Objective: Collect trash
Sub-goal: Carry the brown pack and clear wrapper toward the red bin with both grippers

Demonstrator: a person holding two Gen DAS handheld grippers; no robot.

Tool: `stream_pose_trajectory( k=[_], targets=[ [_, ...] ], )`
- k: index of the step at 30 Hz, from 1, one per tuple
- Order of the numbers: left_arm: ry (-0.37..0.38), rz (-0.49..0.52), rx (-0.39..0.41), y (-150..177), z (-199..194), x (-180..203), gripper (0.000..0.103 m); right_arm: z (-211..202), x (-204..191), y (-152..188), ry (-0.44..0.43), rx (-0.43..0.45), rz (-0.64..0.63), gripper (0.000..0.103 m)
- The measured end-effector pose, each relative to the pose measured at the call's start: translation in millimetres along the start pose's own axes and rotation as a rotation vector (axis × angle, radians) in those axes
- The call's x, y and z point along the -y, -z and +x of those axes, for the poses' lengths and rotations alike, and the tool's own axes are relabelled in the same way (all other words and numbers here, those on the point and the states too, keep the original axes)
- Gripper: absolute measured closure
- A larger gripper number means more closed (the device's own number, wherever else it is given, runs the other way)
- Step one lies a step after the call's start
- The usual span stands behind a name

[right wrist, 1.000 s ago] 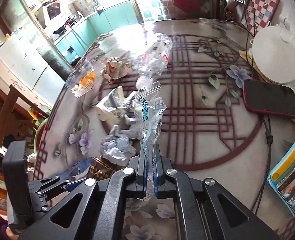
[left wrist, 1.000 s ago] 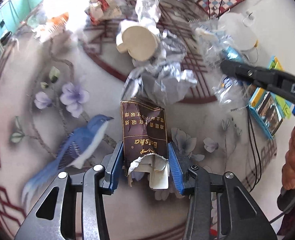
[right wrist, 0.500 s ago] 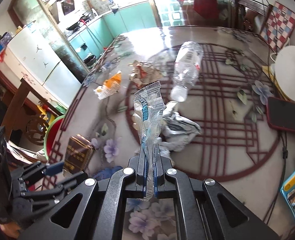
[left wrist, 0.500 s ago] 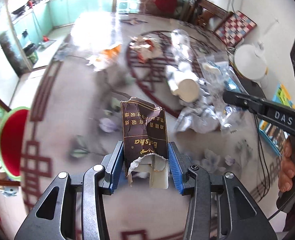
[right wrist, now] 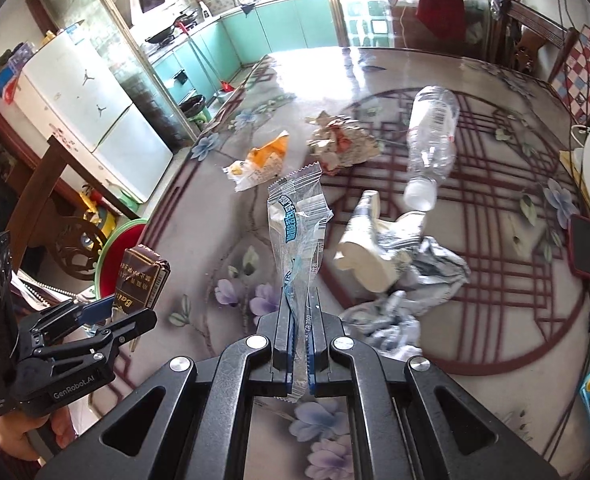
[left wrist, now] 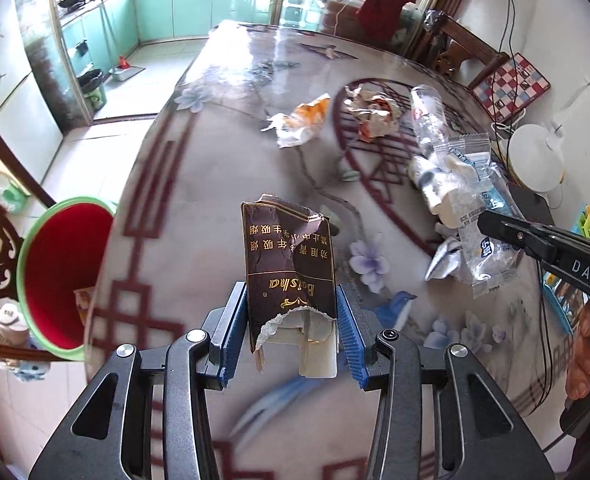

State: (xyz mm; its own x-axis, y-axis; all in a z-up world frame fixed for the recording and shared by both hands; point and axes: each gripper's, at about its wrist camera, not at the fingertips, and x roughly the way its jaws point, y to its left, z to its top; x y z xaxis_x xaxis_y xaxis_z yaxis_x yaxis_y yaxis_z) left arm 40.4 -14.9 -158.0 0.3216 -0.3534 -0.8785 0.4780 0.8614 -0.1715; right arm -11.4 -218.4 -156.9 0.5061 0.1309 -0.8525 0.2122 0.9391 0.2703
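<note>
Glossy floral-printed tabletop (left wrist: 223, 128), kitchen behind, red green-rimmed bin (left wrist: 55, 264) at its edge. Left gripper (left wrist: 293, 336) clamps a torn dark-brown cardboard cigarette pack (left wrist: 289, 264) by its sides: light, stiffish, crushable. Right gripper (right wrist: 299, 344) pinches a clear crinkly plastic wrapper (right wrist: 299, 232) at its tail: featherweight, slippery. Crumpled foil (right wrist: 423, 280) and a clear plastic bottle (right wrist: 431, 140) lie on the table.

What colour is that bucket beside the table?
Red inside with a green rim, clearest in the left wrist view.
</note>
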Motion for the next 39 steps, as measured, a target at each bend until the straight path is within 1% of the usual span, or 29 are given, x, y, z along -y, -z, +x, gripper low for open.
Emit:
stream_pose_trajectory(
  k=[5,16,26,33,39],
  targets=[
    [0.005,-0.016,-0.007,2,0,-22,0.061,13,-25,-4,-0.005,-0.013,-0.020,0.100],
    [-0.001,-0.097,-0.005,-2,-5,-92,0.061,39,-90,-13,-0.016,-0.032,-0.069,0.100],
    [-0.038,-0.150,-0.005,-5,-5,-151,0.060,55,-139,-19,-0.024,-0.031,-0.078,0.100],
    [-0.076,-0.186,-0.009,-5,-5,-187,0.060,65,-183,-26,-0.058,-0.023,-0.135,0.100],
    [-0.102,-0.226,-0.002,-4,-7,-220,0.060,81,-225,-26,-0.095,-0.046,-0.199,0.100]
  ],
)
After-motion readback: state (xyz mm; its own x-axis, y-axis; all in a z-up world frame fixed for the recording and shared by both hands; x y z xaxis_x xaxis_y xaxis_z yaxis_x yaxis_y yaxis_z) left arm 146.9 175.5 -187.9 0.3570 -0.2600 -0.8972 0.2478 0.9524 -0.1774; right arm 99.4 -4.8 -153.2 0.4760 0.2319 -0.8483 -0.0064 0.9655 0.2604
